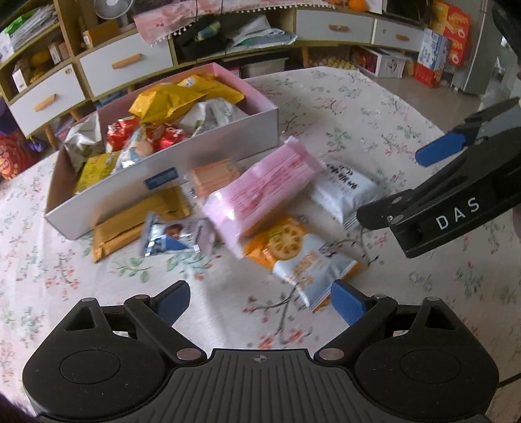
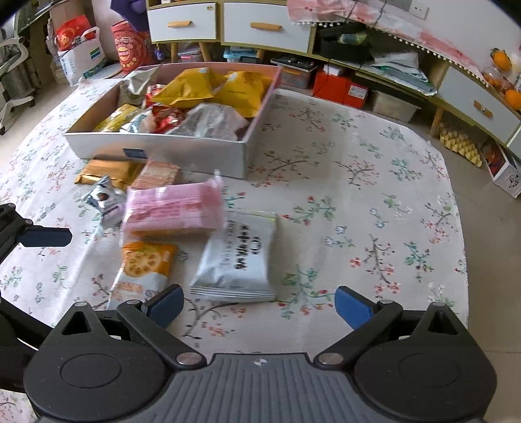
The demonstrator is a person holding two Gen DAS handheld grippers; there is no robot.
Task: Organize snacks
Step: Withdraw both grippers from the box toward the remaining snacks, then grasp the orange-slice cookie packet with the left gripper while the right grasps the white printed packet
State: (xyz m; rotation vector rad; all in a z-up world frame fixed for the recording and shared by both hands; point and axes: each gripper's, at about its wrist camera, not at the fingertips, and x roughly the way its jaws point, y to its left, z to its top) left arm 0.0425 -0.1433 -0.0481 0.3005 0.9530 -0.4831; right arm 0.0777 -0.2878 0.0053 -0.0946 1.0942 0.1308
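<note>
A shallow white box (image 1: 208, 156) (image 2: 182, 153) full of snack packs sits at the back of the flowered table. In front of it lie loose packs: a pink pack (image 1: 260, 192) (image 2: 172, 208), a white pack with black writing (image 1: 345, 192) (image 2: 241, 257), an orange cracker pack (image 1: 293, 250) (image 2: 143, 266), a small orange biscuit pack (image 1: 211, 175) (image 2: 159, 174), a brown pack (image 1: 130, 224) (image 2: 104, 169) and a small silver-blue pack (image 1: 172, 237) (image 2: 104, 200). My left gripper (image 1: 260, 304) is open and empty near the cracker pack. My right gripper (image 2: 259, 307) is open and empty just before the white pack.
The table edge drops to the floor on the right (image 2: 472, 227). Low cabinets with white drawers (image 1: 127, 61) (image 2: 267, 29) and boxes line the room behind. The right half of the tablecloth (image 2: 374, 211) is bare. In the left wrist view the right gripper (image 1: 433, 182) hangs at the right.
</note>
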